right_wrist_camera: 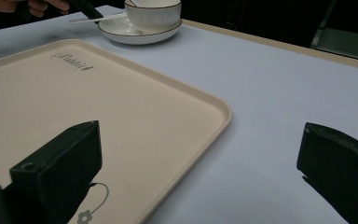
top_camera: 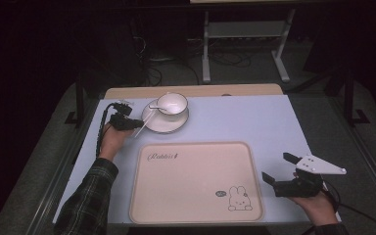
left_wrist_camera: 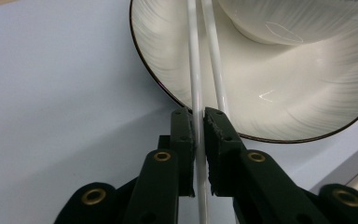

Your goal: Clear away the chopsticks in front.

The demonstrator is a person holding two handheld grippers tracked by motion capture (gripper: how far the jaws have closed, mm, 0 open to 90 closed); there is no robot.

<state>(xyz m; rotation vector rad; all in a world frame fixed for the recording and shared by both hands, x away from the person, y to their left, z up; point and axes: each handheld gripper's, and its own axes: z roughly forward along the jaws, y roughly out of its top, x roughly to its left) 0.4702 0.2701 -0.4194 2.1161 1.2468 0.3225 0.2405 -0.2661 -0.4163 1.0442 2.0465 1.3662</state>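
Two white chopsticks (top_camera: pixel 145 121) (left_wrist_camera: pixel 195 70) lie with their far ends on a white dark-rimmed plate (top_camera: pixel 164 125) (left_wrist_camera: pixel 284 93), which carries a white bowl (top_camera: pixel 172 103) (left_wrist_camera: pixel 289 18) and a spoon (top_camera: pixel 154 106). My left gripper (top_camera: pixel 139 124) (left_wrist_camera: pixel 199 116) sits at the plate's left edge, its jaws pinched on the left chopstick; the right chopstick runs behind the right jaw. My right gripper (top_camera: pixel 278 166) (right_wrist_camera: pixel 200 140) rests open near the table's front right, just off the right rim of a beige tray (top_camera: pixel 196 181) (right_wrist_camera: pixel 98 93), with nothing between its fingers.
The beige tray bears a rabbit drawing (top_camera: pixel 239 198) and lies at the front centre of the pale blue table (top_camera: pixel 254 122). Beyond the table's wooden far edge are a dark floor, cables and a metal stand (top_camera: pixel 245 44).
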